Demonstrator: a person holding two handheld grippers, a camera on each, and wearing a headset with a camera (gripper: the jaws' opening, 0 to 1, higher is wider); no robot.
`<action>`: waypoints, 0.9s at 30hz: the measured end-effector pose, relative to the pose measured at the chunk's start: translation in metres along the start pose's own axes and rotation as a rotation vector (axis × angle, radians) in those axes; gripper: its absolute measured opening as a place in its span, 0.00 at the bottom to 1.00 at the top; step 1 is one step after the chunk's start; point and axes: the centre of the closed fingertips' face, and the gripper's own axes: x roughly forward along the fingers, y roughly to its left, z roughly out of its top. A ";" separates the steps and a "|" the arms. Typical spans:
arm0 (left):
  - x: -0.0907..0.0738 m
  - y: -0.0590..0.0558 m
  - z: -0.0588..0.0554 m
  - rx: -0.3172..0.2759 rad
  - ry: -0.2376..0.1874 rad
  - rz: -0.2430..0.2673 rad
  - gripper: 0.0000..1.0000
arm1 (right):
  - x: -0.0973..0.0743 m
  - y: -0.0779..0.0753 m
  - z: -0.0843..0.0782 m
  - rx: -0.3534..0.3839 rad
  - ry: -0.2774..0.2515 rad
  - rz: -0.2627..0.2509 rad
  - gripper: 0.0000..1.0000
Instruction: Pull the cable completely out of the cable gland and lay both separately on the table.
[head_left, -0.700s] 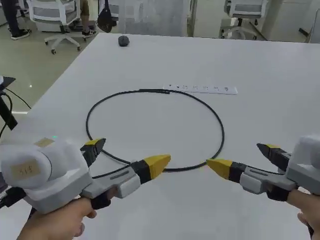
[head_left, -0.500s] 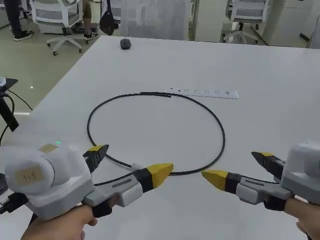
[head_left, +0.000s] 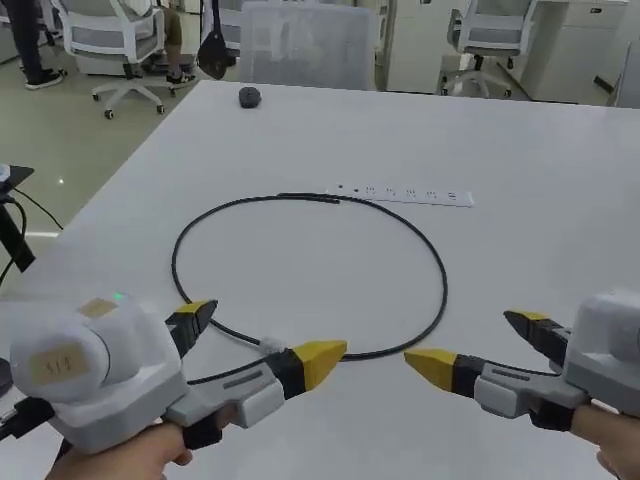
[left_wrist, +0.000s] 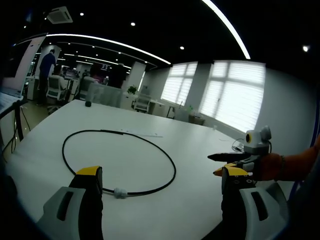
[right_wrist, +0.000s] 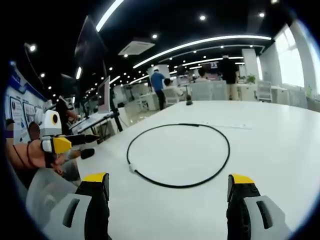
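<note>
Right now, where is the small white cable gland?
In the head view, the small white cable gland sits on the near-left arc of the black cable loop, just in front of the left gripper.

The left claw (head_left: 258, 335), a white-and-grey handheld tool with yellow-tipped black jaws, sits at 7 o'clock in the head view. It aims toward 2 o'clock with its jaws spread wide, and the left hand (head_left: 130, 458) grips it from beneath. The matching right claw (head_left: 478, 343), at 5 o'clock, aims toward 10 o'clock, equally wide, held by the right hand (head_left: 615, 440).
</note>
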 end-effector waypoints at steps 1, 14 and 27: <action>0.000 0.000 -0.001 -0.001 0.001 -0.001 1.00 | 0.000 0.000 0.000 -0.001 0.001 0.000 1.00; -0.002 0.000 -0.002 -0.008 0.000 0.003 1.00 | -0.002 0.000 -0.003 -0.006 0.011 0.000 1.00; -0.006 0.007 -0.005 -0.020 -0.003 0.019 1.00 | 0.005 0.001 -0.010 -0.014 0.037 0.014 1.00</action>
